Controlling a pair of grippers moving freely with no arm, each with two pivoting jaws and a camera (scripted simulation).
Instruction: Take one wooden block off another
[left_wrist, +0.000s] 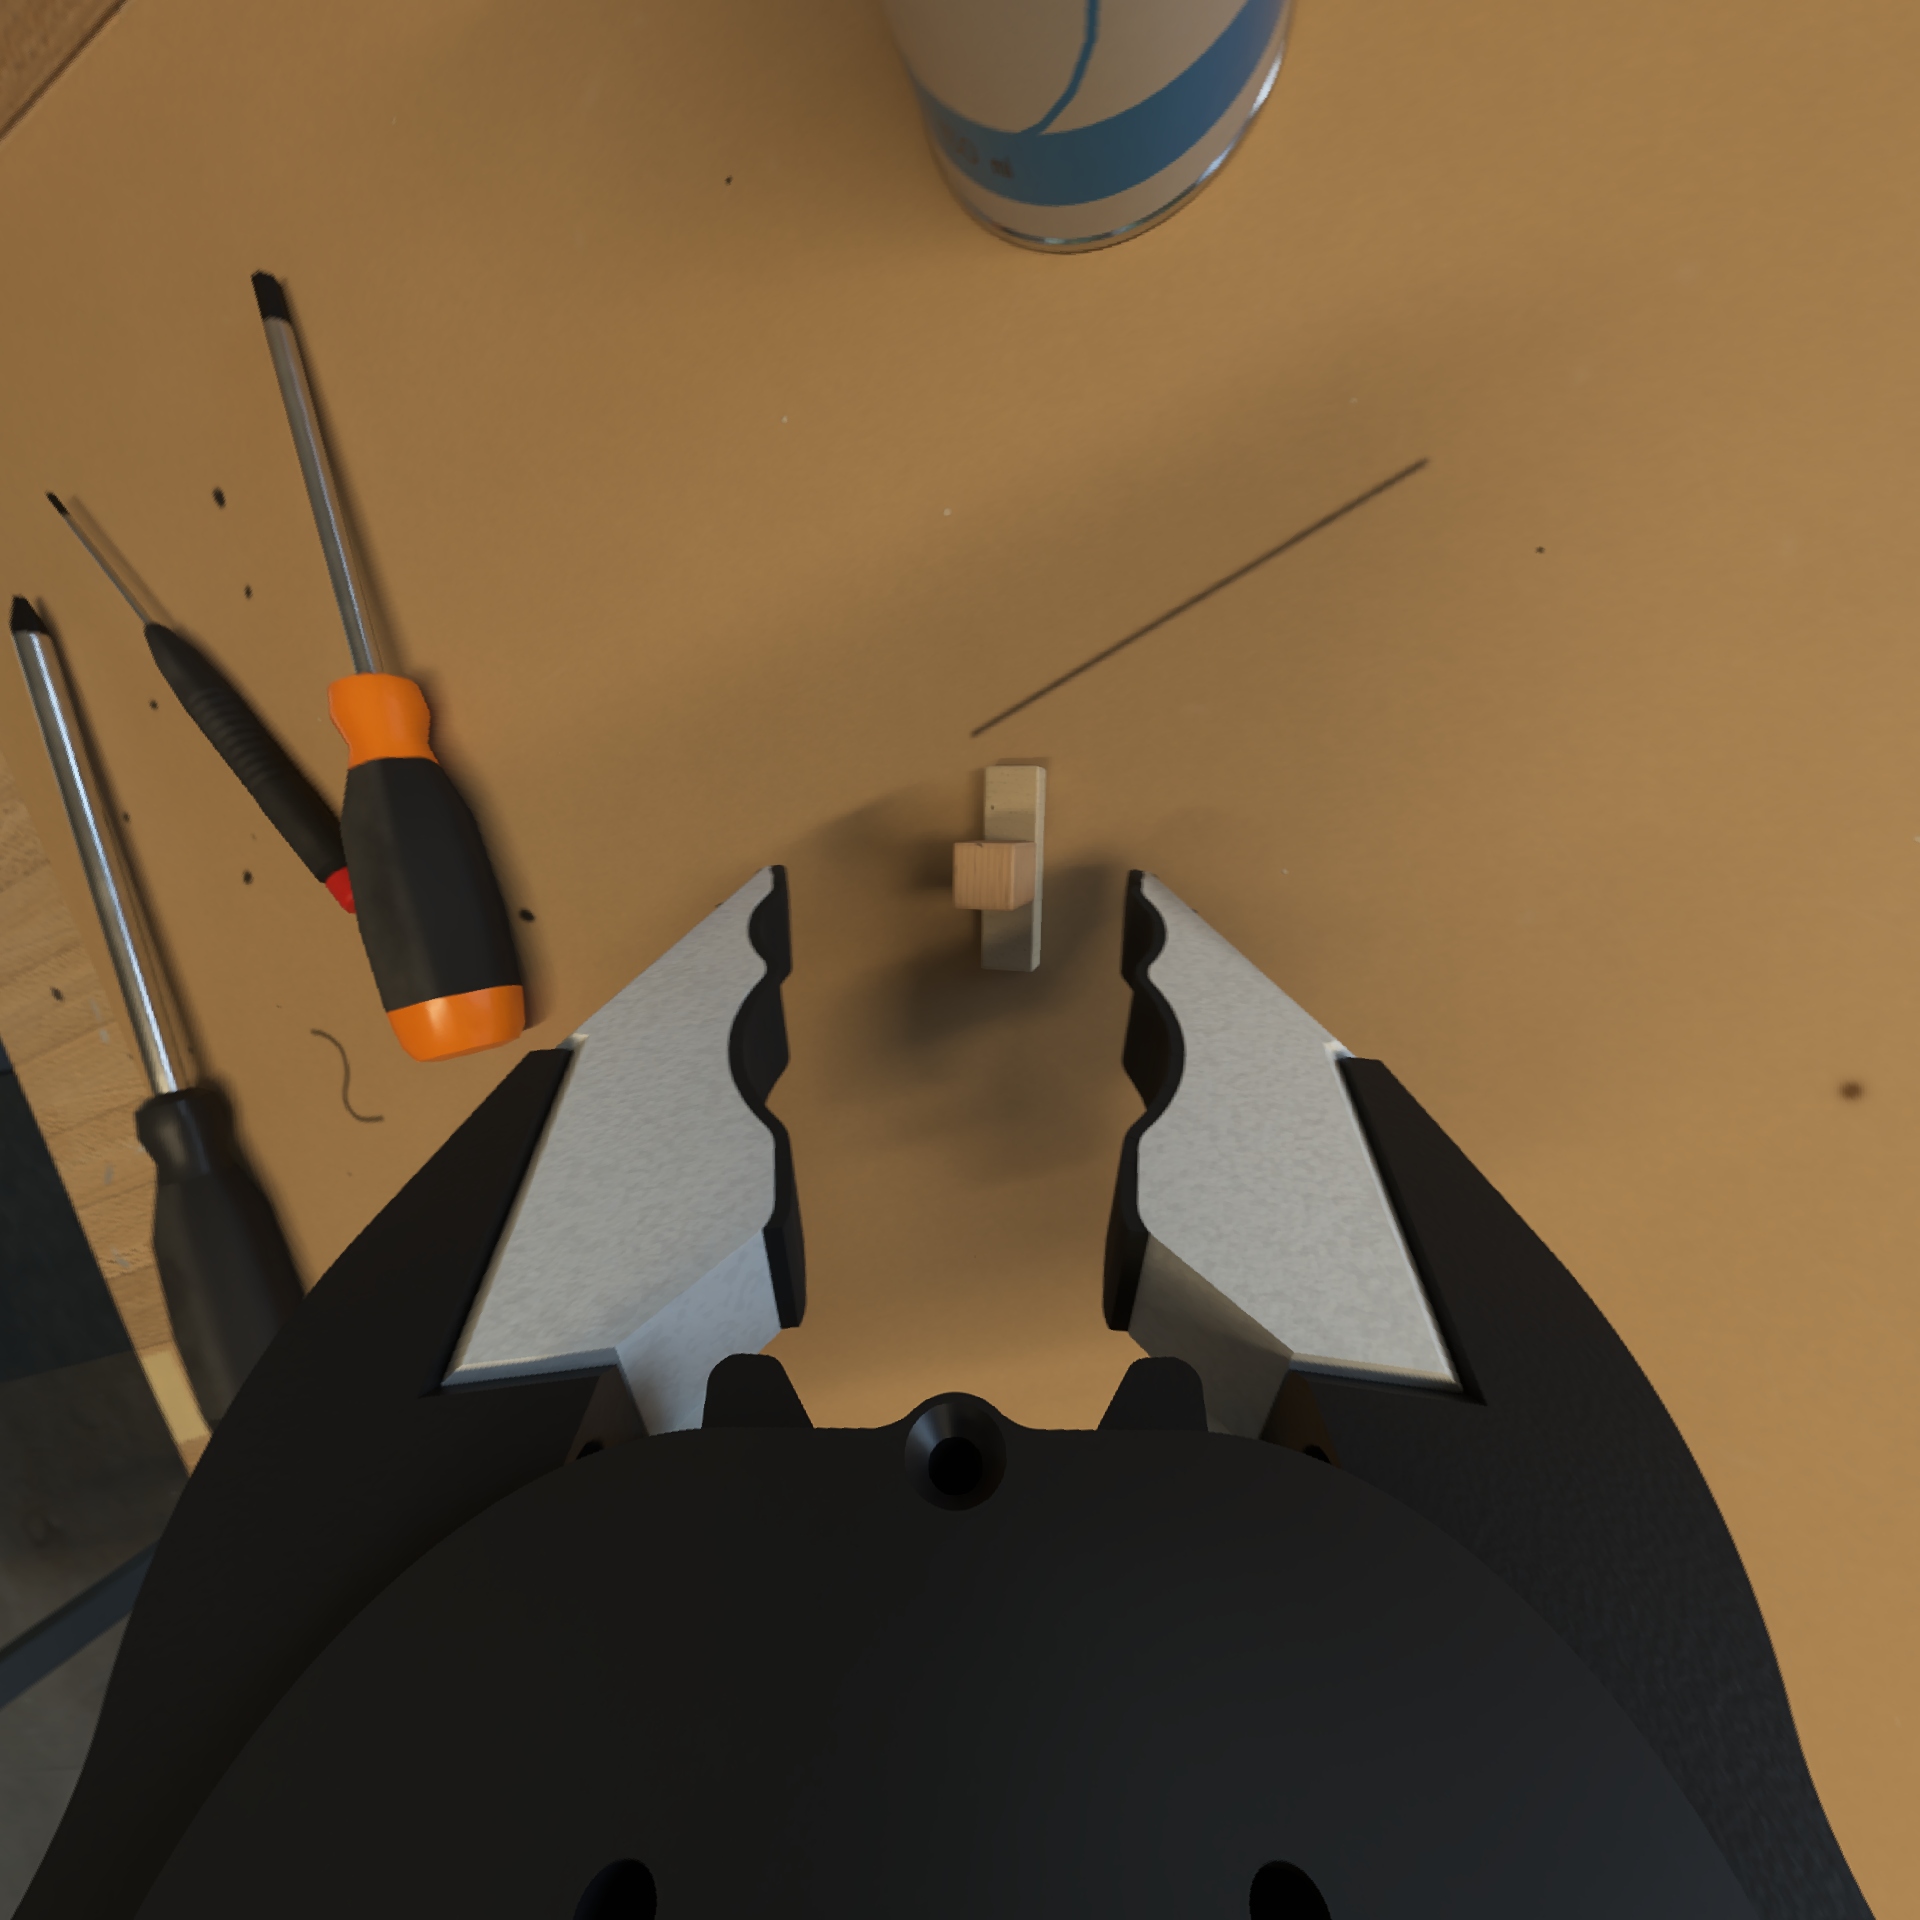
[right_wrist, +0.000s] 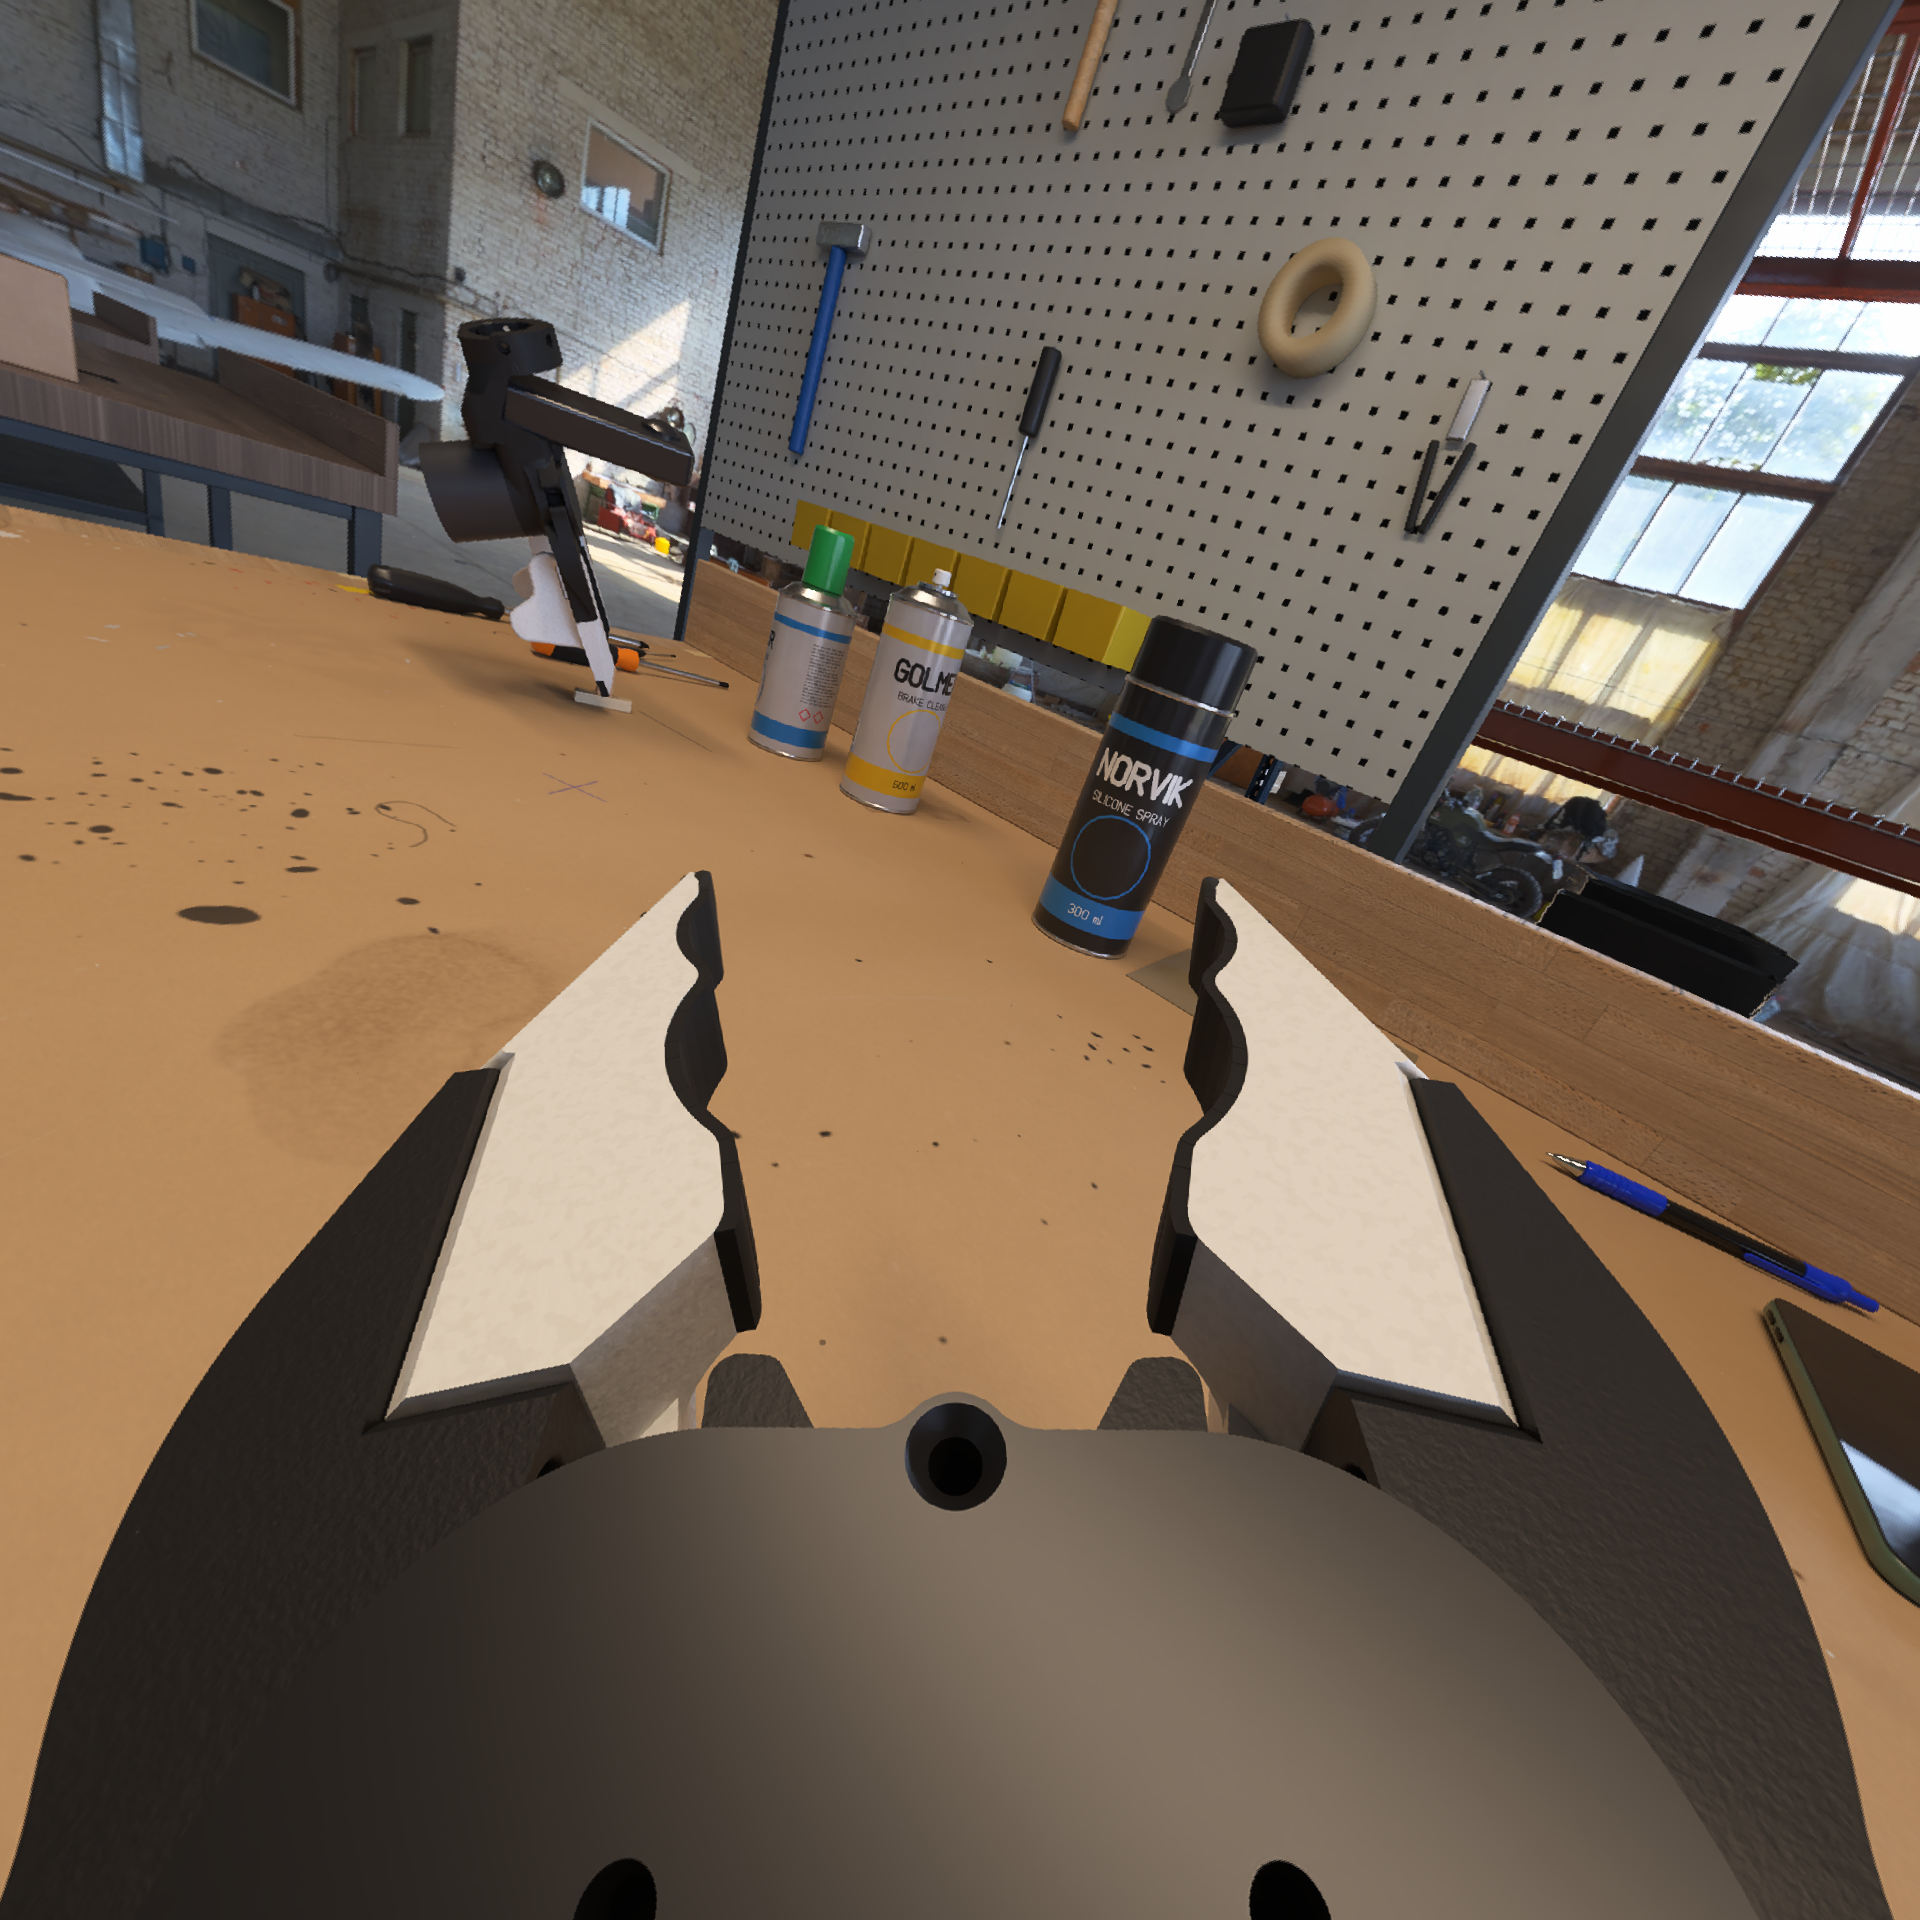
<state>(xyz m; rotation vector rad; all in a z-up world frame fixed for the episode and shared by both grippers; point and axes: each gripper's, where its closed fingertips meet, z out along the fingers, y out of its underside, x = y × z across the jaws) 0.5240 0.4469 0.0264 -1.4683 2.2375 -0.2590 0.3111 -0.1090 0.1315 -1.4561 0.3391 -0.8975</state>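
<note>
The left gripper (left_wrist: 956, 883) hangs spread above the small block (left_wrist: 990, 876), which sits crosswise on the long block (left_wrist: 1013, 869), probably lining up to pinch it. The right gripper (right_wrist: 954, 894) waits spread, well apart.

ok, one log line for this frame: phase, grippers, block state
phase: approach | left gripper: open, above the blocks | small block: on long block, ungrasped | right gripper: open, empty, away
</note>
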